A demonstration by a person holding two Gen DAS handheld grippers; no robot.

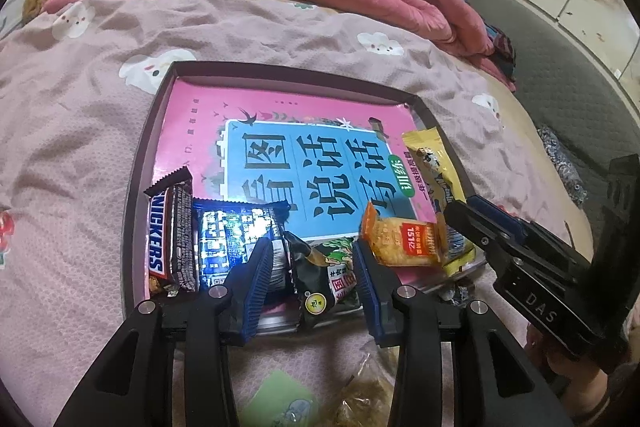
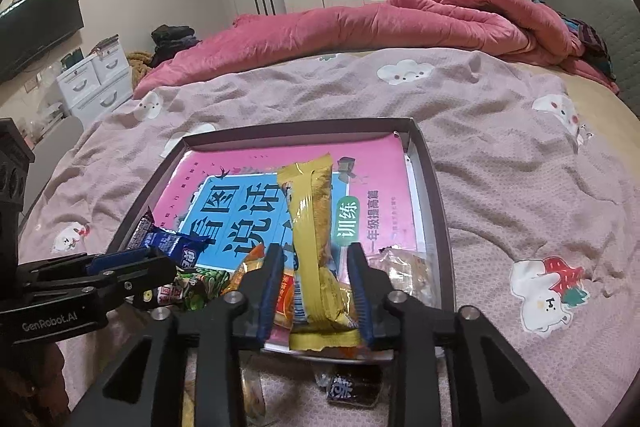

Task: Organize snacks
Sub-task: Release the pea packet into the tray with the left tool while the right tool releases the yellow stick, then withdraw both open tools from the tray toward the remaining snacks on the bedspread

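Snacks lined along near edge of dark shallow cardboard tray [image 1: 138,163] on bed. Left tongs [image 1: 314,267] apart over black-green snack packet [image 1: 320,279]. Right tongs [image 2: 316,291] apart, straddling long yellow foil packet [image 2: 314,227], likely ready to grip.

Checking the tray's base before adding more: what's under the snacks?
A pink book with a blue title panel lies flat inside the tray, under the snacks. Anything beneath the book is hidden.
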